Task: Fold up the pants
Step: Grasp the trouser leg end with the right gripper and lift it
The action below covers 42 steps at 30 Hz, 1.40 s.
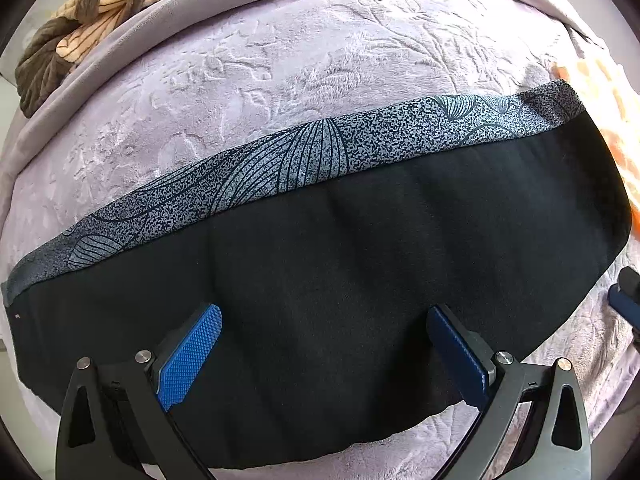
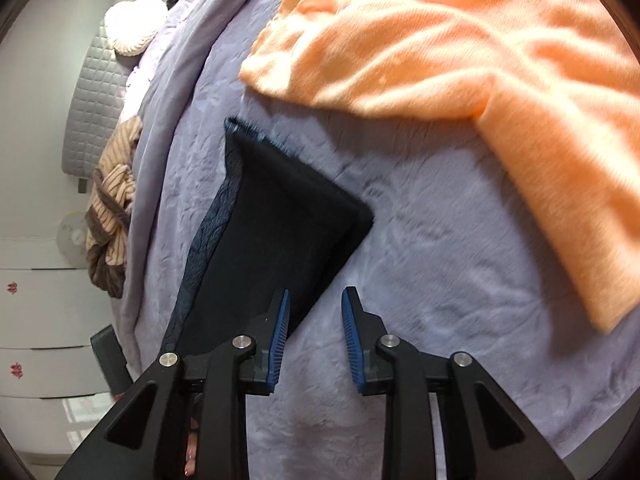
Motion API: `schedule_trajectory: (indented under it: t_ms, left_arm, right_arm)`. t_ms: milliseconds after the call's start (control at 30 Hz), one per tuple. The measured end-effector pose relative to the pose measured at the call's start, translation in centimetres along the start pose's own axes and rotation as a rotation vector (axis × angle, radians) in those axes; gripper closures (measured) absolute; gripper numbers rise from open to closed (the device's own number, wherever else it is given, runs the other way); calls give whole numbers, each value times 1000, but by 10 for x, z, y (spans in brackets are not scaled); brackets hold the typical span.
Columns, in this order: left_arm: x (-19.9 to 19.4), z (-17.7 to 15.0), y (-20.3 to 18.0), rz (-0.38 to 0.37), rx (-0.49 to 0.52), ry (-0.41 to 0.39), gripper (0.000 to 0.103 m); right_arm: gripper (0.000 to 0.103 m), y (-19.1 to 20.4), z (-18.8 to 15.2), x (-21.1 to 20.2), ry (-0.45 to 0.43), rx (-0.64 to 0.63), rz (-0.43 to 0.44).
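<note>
Seen from the left wrist camera, a crumpled brown and cream striped garment (image 1: pixel 88 20) lies far ahead and to the left of the left gripper (image 1: pixel 324 320), at the edge of the lilac embossed bedspread (image 1: pixel 280 52). Directly beneath and ahead of this gripper, the pants (image 1: pixel 360 260) lie flat across the bedspread as a long band, black side up, with a grey speckled leaf-print strip (image 1: pixel 280 156) showing along the far edge. The left gripper's blue pads (image 1: pixel 192 356) stand spread wide apart over the black cloth, with nothing pinched between them. At the far right of that view the tip of the right gripper shows just past the end of the pants, near a patch of orange cloth. From the right wrist camera, the same striped garment (image 2: pixel 114 200) sits far to the left, and the narrow folded end of the pants (image 2: pixel 280 216) stretches ahead and left of the right gripper (image 2: pixel 316 296). Its left pad (image 2: pixel 280 332) overlaps the near edge of the black fabric, while its jaws stand partly parted with only bedspread (image 2: pixel 440 280) seen between them. Ahead and to the right lies a rumpled orange fleece blanket (image 2: pixel 460 40).
</note>
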<state>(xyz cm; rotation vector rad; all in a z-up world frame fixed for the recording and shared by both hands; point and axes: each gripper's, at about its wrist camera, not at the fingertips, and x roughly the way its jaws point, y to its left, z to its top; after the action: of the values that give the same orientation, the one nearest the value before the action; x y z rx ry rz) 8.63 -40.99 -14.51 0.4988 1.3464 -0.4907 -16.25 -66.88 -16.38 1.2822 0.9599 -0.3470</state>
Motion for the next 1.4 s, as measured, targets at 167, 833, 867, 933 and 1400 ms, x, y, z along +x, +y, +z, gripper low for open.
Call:
schedule_trajectory:
  t_ms: [167,833,867,933,1400]
  left_arm:
    - [0,-4,-2,3,1,-3,0]
    - [-1,-8,-21,24,7,-20,0]
    - [-2,-8,-22,25,7,-21,0]
    - [-2,-9,-25,27,8,-22,0]
    - [-34,-3,-27,-10,-40,-118,19]
  right_arm:
    - [73,8,-7,15,36,-2,36]
    - [65,-4,12,52,15,94,141]
    - [64,-4,14,55,8,93,156]
    - [64,-6,16,57,-11,86,203]
    - [64,-2,22,64,-17,6,305]
